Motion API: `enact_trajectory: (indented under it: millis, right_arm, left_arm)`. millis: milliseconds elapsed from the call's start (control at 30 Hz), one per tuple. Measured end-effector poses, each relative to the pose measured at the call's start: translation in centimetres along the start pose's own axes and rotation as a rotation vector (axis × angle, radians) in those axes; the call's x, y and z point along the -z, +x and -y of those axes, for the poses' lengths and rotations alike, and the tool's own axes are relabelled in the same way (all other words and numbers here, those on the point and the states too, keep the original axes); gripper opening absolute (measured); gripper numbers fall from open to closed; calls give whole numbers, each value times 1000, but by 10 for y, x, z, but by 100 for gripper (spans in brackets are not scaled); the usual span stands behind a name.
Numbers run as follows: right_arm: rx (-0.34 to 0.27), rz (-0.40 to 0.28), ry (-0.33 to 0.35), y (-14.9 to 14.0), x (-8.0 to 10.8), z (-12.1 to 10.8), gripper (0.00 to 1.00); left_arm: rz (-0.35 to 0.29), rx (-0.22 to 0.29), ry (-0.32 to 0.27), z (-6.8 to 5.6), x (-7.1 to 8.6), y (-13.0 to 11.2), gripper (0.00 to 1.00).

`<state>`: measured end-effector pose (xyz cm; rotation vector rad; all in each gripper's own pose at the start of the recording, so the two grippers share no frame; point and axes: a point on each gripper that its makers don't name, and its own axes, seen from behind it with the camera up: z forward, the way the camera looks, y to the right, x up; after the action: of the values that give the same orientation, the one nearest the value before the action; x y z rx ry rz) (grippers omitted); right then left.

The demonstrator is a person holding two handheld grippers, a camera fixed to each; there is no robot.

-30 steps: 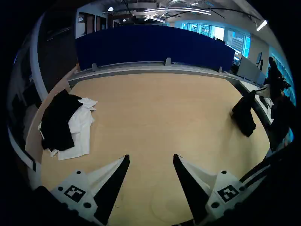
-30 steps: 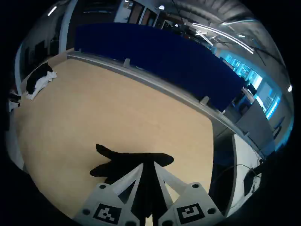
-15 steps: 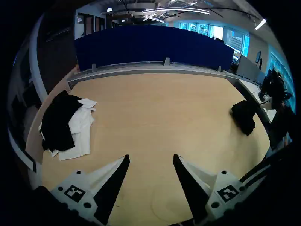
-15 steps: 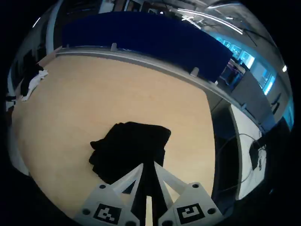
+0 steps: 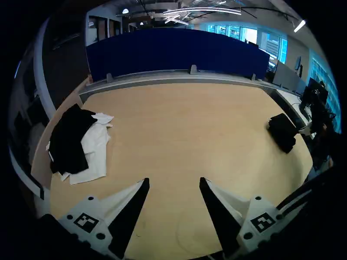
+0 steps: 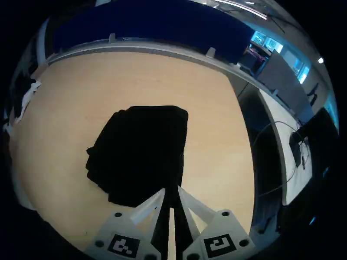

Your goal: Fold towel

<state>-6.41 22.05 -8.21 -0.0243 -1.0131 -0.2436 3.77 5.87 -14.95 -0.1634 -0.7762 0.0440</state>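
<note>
Left gripper view looks across a pale wooden table (image 5: pixel 182 125) with a dark blue partition (image 5: pixel 173 52) standing along its far edge. At the left side of the table lies a loose pile of cloths (image 5: pixel 78 143), a black piece draped over a white one. In the lower middle the left gripper (image 5: pixel 173 184) hangs above bare wood, its two fingers spread wide apart with nothing between them. Far to the right, near the table's right edge, the black towel (image 5: pixel 283 130) lies folded into a compact bundle, well apart from the pile. In the right gripper view, the same pile shows small at the far left edge, and the towel lies flat on the wood as a thick, roughly rectangular stack in the middle. The right gripper (image 6: pixel 171 193) has its fingers pressed almost together, their tips at the towel's near edge; whether any cloth is caught between them cannot be told. To the right, beyond the table's edge, cables (image 6: pixel 277 143) trail over a white surface.
</note>
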Motion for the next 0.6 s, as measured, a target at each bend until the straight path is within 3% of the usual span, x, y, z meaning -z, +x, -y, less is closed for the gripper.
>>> enact_trajectory:
  millis: [600]
  right_arm:
    - [-51,85,-57,-26,-34,-6,6]
  left_arm:
    - [9,-4,8,1,-1,-6,85]
